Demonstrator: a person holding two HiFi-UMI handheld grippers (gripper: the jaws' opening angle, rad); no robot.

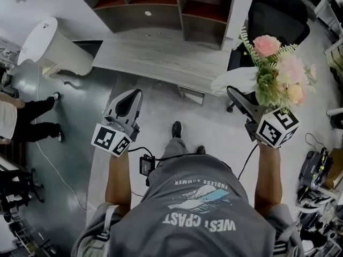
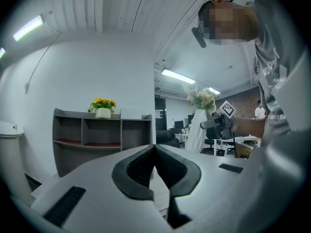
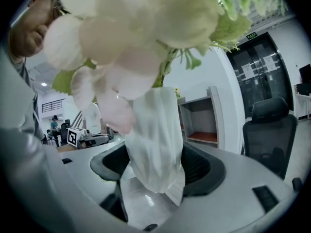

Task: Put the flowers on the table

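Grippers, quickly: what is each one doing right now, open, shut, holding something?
Left gripper: shut, empty.
Right gripper: shut on the white-wrapped bouquet of pink and cream flowers.

We look steeply down from the head. Both gripper cameras sit close behind their jaws, facing level, sharing the grey open shelf unit [image 2: 97, 135].

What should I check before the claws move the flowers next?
1. Right claw shut on the bouquet's white wrap: ok.
2. Bouquet upright, blooms on top: ok.
3. Left claw shut and empty: ok.
4. Table has bare space in front of the shelf unit: ok.
5. Bouquet above the table: not ok, it shows past the table's right end.
6. Wrap's base flat enough to stand: cannot tell.
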